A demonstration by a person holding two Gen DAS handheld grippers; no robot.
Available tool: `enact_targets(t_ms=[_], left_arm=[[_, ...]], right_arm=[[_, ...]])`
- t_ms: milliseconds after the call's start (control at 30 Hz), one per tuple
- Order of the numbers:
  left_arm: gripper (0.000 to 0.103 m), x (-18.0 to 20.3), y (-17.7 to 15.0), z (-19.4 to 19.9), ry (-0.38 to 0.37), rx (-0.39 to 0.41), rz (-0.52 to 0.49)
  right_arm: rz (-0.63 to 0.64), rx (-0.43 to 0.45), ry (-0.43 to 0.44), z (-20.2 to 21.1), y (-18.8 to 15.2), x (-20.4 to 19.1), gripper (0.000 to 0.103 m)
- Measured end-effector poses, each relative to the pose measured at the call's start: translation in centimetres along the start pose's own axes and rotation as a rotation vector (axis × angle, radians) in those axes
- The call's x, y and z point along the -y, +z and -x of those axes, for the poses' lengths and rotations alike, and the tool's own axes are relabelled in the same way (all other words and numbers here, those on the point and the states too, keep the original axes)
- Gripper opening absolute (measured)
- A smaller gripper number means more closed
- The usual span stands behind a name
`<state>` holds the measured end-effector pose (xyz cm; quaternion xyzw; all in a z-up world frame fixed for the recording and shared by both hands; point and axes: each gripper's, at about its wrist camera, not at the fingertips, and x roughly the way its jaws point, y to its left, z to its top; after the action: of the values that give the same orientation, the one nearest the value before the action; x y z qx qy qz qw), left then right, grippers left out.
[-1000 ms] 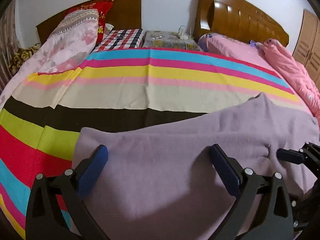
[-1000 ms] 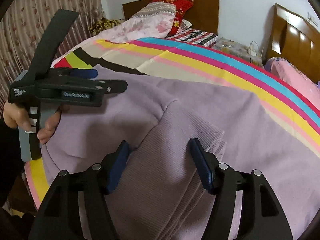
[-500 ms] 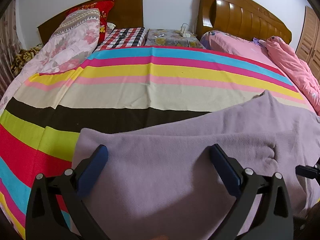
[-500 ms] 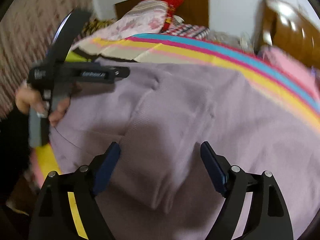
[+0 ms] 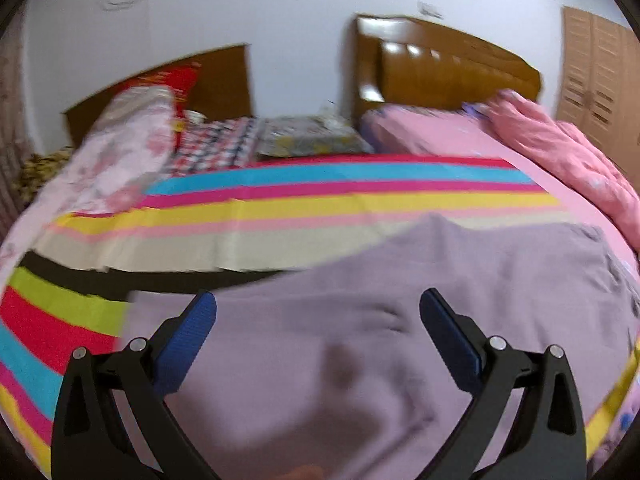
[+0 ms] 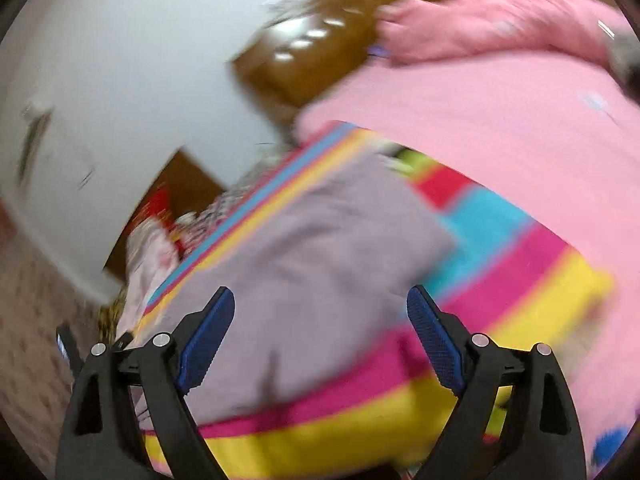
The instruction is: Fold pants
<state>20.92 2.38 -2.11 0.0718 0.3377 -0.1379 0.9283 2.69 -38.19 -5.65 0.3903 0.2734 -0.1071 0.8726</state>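
The lilac knit pants (image 5: pixel 400 320) lie spread on the striped bedsheet (image 5: pixel 280 200). My left gripper (image 5: pixel 318 332) is open and empty, its blue pads wide apart just above the cloth. In the right wrist view the pants (image 6: pixel 304 264) run away from the camera in a folded strip, blurred by motion. My right gripper (image 6: pixel 320 336) is open and empty above the near end of the pants, near the bed's front edge.
A pink quilt (image 5: pixel 560 152) lies at the right of the bed and shows in the right wrist view (image 6: pixel 500 100). Pillows (image 5: pixel 128 152) and two wooden headboards (image 5: pixel 440 76) stand at the back. A curtain (image 6: pixel 32 340) hangs at the left.
My right gripper has swung sharply to the right and tilted, now over the pants' end. My left gripper has lifted and drawn back a little. Both stay open.
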Motion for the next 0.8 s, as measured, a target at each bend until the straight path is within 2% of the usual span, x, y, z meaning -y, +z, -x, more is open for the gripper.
enact_targets(t_ms=[33, 100, 233, 367, 433, 533, 633, 700, 800], left_arm=[[0.101, 0.9, -0.2, -0.7, -0.007, -0.02, -0.03], [0.101, 2.5, -0.6, -2.3, 0.023, -0.064, -0.101], [0.102, 3.8, -1.8, -4.8, 0.036, -0.133, -0.17], [0.102, 2.2, -2.1, -5.1, -0.037, -0.164, -0.078], [0.102, 1.6, -2.0, -5.4, -0.072, -0.182, -0.038], [0.102, 1.6, -2.2, -5.5, -0.083, -0.186, -0.024], [0.102, 1.8, -2.3, -5.5, -0.076, -0.181, -0.03], [0.102, 1.8, -2.3, -5.4, -0.077, -0.18, -0.029], [0.102, 1.8, -2.3, -5.4, -0.076, -0.18, -0.03]], right_arm=[[-0.039, -0.009, -0.019, -0.1, -0.1, 1.2, 0.086], [-0.066, -0.024, 0.009, -0.6, 0.0, 2.0, 0.086], [-0.009, -0.061, -0.013, -2.5, 0.8, 1.2, 0.086], [-0.022, -0.164, 0.008, -4.8, 0.8, 0.8, 0.085], [0.014, -0.188, -0.022, -5.2, 0.7, 0.0, 0.085], [-0.013, -0.242, -0.01, -5.4, 0.4, -0.4, 0.084], [-0.02, -0.222, -0.038, -5.4, 0.5, -0.3, 0.077], [-0.065, -0.21, -0.043, -5.4, 0.8, 0.2, 0.076], [-0.038, -0.221, -0.079, -6.0, 0.8, -0.5, 0.077]])
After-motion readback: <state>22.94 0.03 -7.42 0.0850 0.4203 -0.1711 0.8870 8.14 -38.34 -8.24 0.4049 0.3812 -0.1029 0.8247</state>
